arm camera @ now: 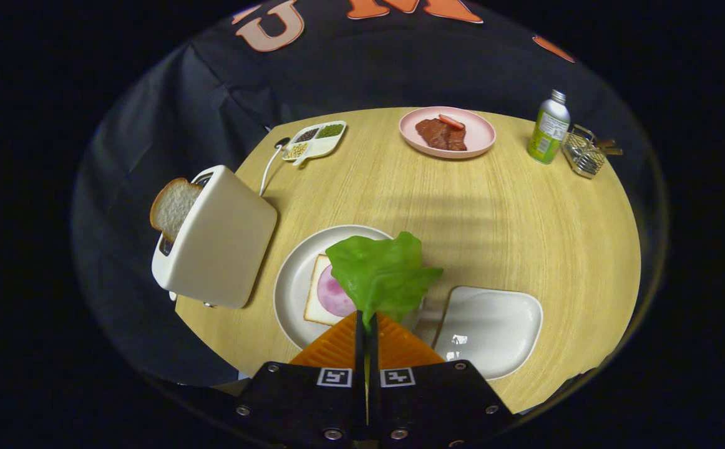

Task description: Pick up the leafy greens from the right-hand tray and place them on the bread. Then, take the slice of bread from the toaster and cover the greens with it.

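**Leaf pinched in gripper, hanging over the bread plate**

The leafy greens [382, 274] are sitting at lower centre of the frame, one broad leaf standing up from the fingertips. The gripper [367, 319] is pinching the leaf's stem end: both fingers are pressing together on it, with almost no gap showing between them. The leaf is spreading upward and to the right, covering part of what lies behind it.

Directly behind the leaf, the round white plate [294, 274] is lying on the table, and on it the slice of bread [319, 293] is lying flat with a pinkish round slice [332, 296] on top. The leaf is overlapping the right side of this bread in the view; whether it is touching it I cannot tell.

Just right of the plate, at lower right of the frame, the white tray [493, 327] is lying with nothing in it.

At centre left, the toaster [222, 240] is standing just beside the plate, with a second slice of bread [172, 206] sticking up out of its slot. Its cord [269, 168] is running toward the upper left.

Further back on the wooden table [525, 231]: a small divided dish [316, 140] holding grains at upper left, a pink plate [448, 131] holding dark meat and a red piece at upper centre, and at upper right a bottle [548, 128] standing just beside a small wire basket [584, 153].
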`<act>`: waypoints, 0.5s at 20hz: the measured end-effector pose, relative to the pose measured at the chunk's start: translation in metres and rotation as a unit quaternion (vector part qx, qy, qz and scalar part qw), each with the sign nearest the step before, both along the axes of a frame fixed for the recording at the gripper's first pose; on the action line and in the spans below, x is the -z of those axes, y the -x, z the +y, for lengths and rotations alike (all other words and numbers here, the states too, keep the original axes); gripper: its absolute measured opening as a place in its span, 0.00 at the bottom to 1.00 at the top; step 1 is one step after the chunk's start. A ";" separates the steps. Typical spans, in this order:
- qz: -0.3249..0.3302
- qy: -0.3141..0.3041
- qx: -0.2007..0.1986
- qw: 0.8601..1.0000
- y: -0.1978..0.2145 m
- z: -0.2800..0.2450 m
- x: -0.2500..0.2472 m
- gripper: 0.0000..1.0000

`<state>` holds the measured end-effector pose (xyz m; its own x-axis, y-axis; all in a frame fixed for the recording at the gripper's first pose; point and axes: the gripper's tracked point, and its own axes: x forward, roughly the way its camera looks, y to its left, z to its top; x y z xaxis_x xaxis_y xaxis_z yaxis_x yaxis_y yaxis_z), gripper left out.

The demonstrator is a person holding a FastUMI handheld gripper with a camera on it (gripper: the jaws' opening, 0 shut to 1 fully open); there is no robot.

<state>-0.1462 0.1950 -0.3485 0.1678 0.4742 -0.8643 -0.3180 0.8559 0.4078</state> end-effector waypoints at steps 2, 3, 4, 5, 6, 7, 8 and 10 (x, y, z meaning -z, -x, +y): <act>0.006 -0.013 -0.013 1.000 0.003 0.015 -0.001 0.02; 0.011 -0.018 -0.018 1.000 0.004 0.021 0.000 0.02; 0.015 -0.021 -0.023 0.999 0.006 0.027 0.001 0.02; 0.019 -0.023 -0.028 0.999 0.006 0.032 0.002 0.02; 0.021 -0.026 -0.034 0.999 0.007 0.038 0.003 0.02; 0.024 -0.030 -0.040 0.998 0.008 0.041 0.004 0.02; 0.027 -0.035 -0.047 0.998 0.009 0.046 0.005 0.02; 0.030 -0.045 -0.062 0.997 0.012 0.056 0.009 0.02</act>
<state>-0.1580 0.2513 -0.3575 0.0522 0.5635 -0.8245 -0.3914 0.7711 0.5022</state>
